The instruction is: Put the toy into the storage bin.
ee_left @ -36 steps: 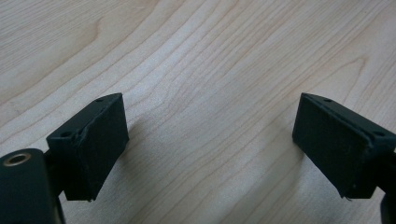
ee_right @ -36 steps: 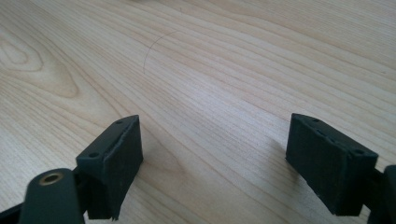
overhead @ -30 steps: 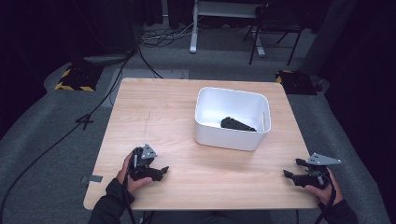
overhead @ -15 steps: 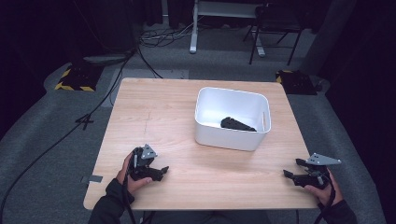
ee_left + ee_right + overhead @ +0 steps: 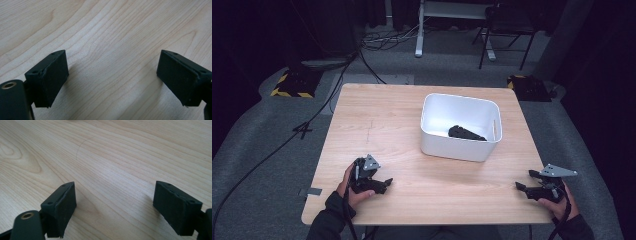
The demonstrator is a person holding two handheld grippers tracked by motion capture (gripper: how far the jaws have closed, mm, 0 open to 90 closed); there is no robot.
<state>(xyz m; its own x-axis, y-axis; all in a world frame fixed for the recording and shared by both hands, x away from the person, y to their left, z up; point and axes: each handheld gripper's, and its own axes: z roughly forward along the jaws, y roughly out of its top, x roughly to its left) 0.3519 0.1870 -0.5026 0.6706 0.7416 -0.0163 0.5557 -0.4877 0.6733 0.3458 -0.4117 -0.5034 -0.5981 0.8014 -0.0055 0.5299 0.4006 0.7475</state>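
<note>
Lying in the white bin [image 5: 460, 150], on its floor toward the right-hand and near wall, a dark wedge-shaped object [image 5: 466, 133], well apart from both claws. From the left claw [image 5: 383, 184], resting near the table's front-left corner, up the high view and to the right, with the near wall of the bin in between; from the right claw [image 5: 523, 181], held at the front-right edge of the table [image 5: 382, 115], up the view and to the left. Judged nearer to the right claw, though not by much, and on the side of the bin where the object sits. Long axis running left to right across the bin, tilted slightly, the right end a little closer to the person. Black or very dark grey, matte, low and flat, thicker at the left end and tapering to the right; too small in the high view to say what it is. Left claw wide open and empty, bare wood grain between the two black pads [image 5: 47, 77] in the left gripper view. Right claw likewise spread wide with nothing in it, only table surface between its pads [image 5: 61, 207] in the right gripper view. Both aimed inward across the front of the table rather than at the bin, so likely a lift over the rim and a descent from above for either one to reach in.
</note>
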